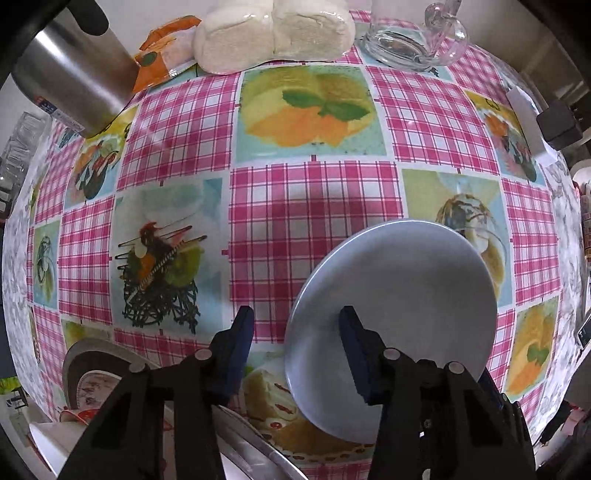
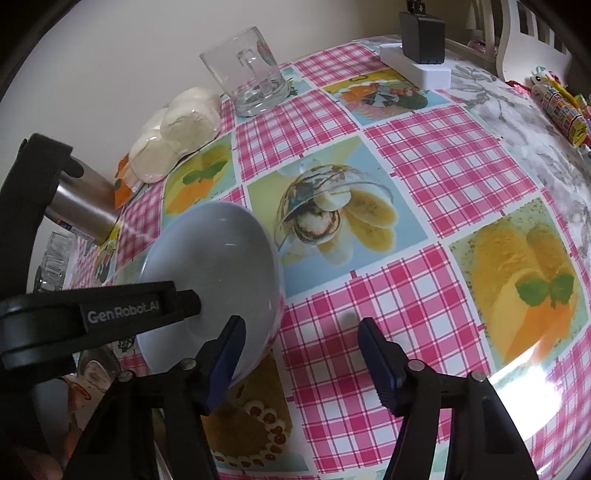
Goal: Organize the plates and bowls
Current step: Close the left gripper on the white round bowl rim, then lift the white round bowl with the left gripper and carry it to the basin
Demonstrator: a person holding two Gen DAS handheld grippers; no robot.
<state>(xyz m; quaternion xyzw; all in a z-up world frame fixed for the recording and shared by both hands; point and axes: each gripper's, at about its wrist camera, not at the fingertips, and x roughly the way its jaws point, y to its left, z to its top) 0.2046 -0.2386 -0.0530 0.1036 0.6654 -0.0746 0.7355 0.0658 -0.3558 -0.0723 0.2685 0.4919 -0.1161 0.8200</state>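
Observation:
A grey-blue bowl [image 1: 402, 295] sits on the pink checked tablecloth [image 1: 314, 206]. My left gripper [image 1: 297, 343] points straight down over the bowl's left rim. One blue pad [image 1: 352, 343] hangs over the bowl's inside and the other [image 1: 242, 343] stands outside it, with a gap on both sides of the rim. In the right wrist view the bowl [image 2: 218, 273] lies at the left, with the left tool's black body [image 2: 122, 314] reaching over it. My right gripper [image 2: 301, 350] is open over bare cloth beside the bowl, and its left finger [image 2: 227, 354] overlaps the bowl's near edge.
Patterned plates [image 1: 92, 373] are stacked at the lower left. Along the wall stand a steel flask [image 1: 74, 74], a bread pack [image 1: 273, 33] and a glass mug [image 1: 406, 40]. A black adapter on a white power strip [image 2: 421, 44] and small toys [image 2: 561, 107] sit at the far right.

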